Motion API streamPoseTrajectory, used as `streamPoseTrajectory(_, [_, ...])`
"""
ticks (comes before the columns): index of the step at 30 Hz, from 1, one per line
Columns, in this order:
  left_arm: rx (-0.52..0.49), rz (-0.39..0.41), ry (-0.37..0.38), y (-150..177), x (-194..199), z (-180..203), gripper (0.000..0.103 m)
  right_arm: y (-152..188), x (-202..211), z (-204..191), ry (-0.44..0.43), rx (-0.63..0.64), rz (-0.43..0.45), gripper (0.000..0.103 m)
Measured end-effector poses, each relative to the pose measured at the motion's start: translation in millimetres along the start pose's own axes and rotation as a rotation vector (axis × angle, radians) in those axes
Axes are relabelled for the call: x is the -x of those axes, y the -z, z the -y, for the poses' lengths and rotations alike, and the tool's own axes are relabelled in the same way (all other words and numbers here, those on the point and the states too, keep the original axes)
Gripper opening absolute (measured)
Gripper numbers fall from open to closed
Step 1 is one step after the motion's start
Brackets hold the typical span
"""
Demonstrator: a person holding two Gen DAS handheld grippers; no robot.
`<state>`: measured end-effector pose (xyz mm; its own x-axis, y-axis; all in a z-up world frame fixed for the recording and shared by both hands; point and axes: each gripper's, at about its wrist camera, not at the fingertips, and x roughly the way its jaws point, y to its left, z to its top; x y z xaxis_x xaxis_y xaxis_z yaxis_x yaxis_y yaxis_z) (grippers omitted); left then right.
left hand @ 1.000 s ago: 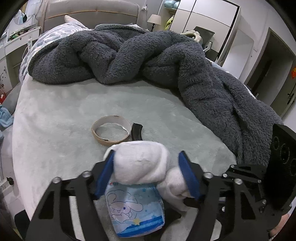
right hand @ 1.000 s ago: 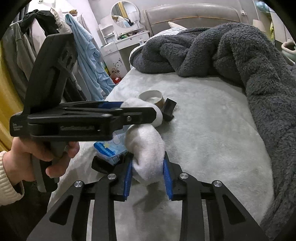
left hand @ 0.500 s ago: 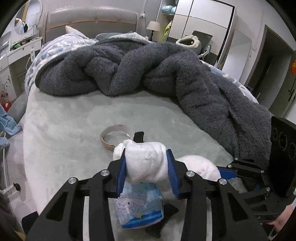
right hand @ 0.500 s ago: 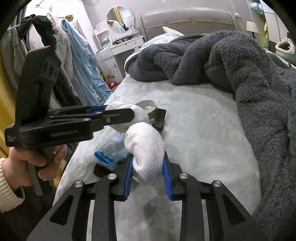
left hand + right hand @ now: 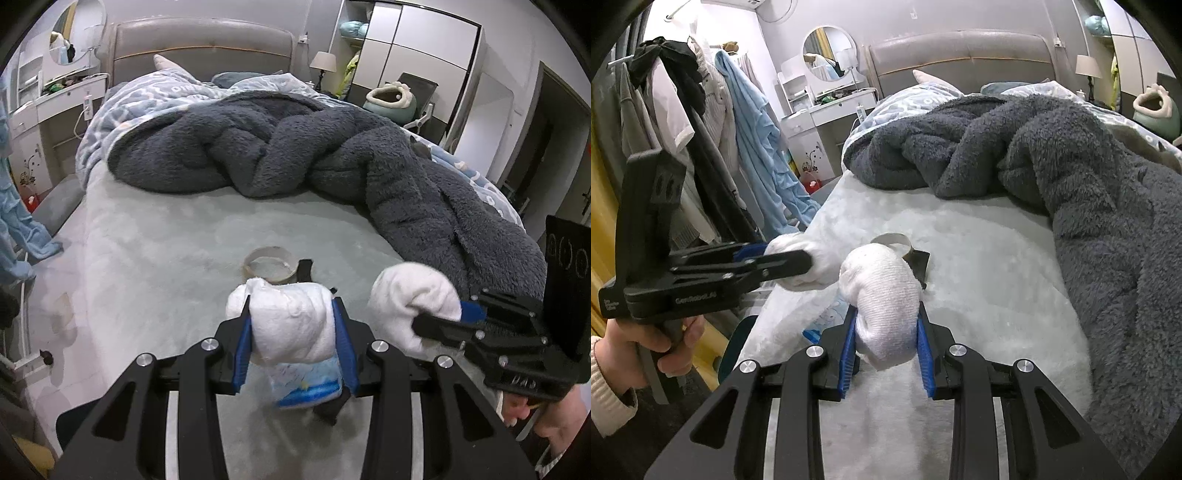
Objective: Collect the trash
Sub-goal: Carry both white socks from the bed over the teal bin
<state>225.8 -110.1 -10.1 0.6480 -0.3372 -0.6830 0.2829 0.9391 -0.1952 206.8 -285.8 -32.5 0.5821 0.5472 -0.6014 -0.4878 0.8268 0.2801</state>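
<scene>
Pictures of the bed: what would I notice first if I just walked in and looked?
Two white fluffy bundles: the left gripper squeezes one white bundle and the right gripper squeezes the other white bundle, both raised near the foot of the bed. Behind them a tape ring lies on the pale cover. A big dark grey fuzzy blanket is heaped across the far side.

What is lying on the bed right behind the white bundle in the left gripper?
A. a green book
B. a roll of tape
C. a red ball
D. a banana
B: a brown roll of tape lies flat on the pale bed cover, just past the white bundle clamped in the left gripper.
</scene>
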Motion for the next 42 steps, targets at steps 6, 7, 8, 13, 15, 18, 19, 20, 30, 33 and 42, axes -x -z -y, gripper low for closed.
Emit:
streamPoseTrajectory(6, [0.029,-0.006,-0.033,9.5,16.0,-13.0,0.043,-3.5,5.2,-5.9,0.001,0.002,0.010,0.030])
streamPoseTrajectory(7, [0.032,-0.008,-0.039,10.9,18.0,-14.5,0.043,-3.9,7.4,-7.7,-0.002,0.004,0.013,0.030])
streamPoseTrajectory(8, [0.036,-0.010,-0.046,12.7,20.9,-17.0,0.043,-4.7,8.2,-9.4,-0.004,0.006,0.015,0.030])
streamPoseTrajectory(13, [0.054,-0.020,-0.073,20.5,30.4,-26.4,0.043,-9.9,10.4,-19.0,-0.010,0.017,0.024,0.030])
streamPoseTrajectory(15, [0.059,-0.024,-0.083,23.4,32.8,-30.2,0.043,-11.9,10.7,-23.6,-0.014,0.021,0.027,0.030])
streamPoseTrajectory(18, [0.069,-0.032,-0.099,26.8,35.6,-37.7,0.043,-16.5,8.5,-32.1,-0.021,0.029,0.033,0.030])
streamPoseTrajectory(19, [0.074,-0.036,-0.106,28.4,36.7,-41.4,0.043,-17.9,7.4,-35.1,-0.023,0.031,0.033,0.030])
streamPoseTrajectory(20, [0.080,-0.040,-0.112,29.8,37.5,-44.8,0.043,-19.2,6.1,-38.1,-0.026,0.035,0.033,0.030])
streamPoseTrajectory(30, [0.135,-0.103,-0.177,49.7,40.1,-85.0,0.043,-32.9,-14.0,-68.7,-0.055,0.069,0.017,0.030])
streamPoseTrajectory(33, [0.155,-0.123,-0.195,56.3,41.5,-97.9,0.043,-36.9,-20.9,-80.0,-0.064,0.084,0.010,0.030])
streamPoseTrajectory(42, [0.209,-0.180,-0.229,76.4,45.5,-132.8,0.043,-45.8,-39.8,-108.5,-0.086,0.115,-0.012,0.030])
